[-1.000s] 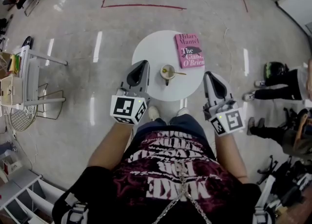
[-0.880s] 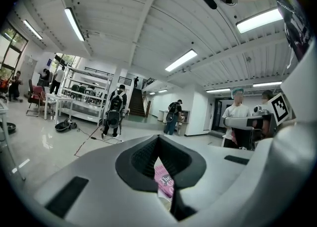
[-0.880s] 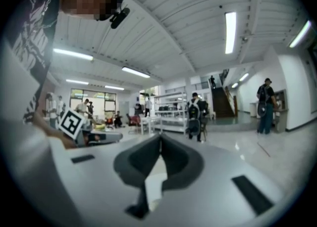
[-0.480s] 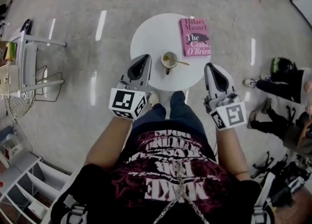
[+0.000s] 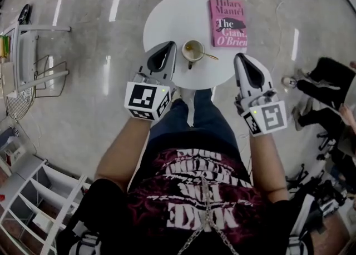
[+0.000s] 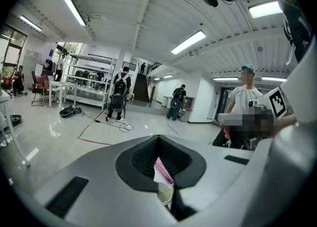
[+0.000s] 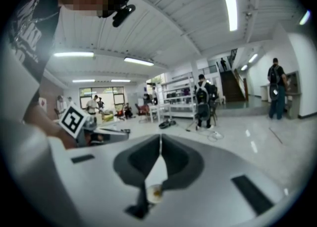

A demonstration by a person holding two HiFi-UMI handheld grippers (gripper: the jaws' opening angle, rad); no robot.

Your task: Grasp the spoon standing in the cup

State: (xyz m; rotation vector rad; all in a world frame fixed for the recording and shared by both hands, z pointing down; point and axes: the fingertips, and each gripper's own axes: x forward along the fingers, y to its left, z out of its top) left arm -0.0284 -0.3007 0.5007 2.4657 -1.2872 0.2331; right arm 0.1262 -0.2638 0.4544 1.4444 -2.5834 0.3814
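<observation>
White round table (image 5: 167, 20) with spoon (image 5: 208, 56) in cup (image 5: 192, 52)

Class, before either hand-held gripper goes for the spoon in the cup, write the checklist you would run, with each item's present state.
1. Spoon in cup, handle free to the person's right: ok.
2. Cup upright on table: ok.
3. Book apart from cup: ok.
4. Right hand-held gripper jaws apart for grasping: not ok, together.
5. Left hand-held gripper empty: ok, jaws together on nothing.
</observation>
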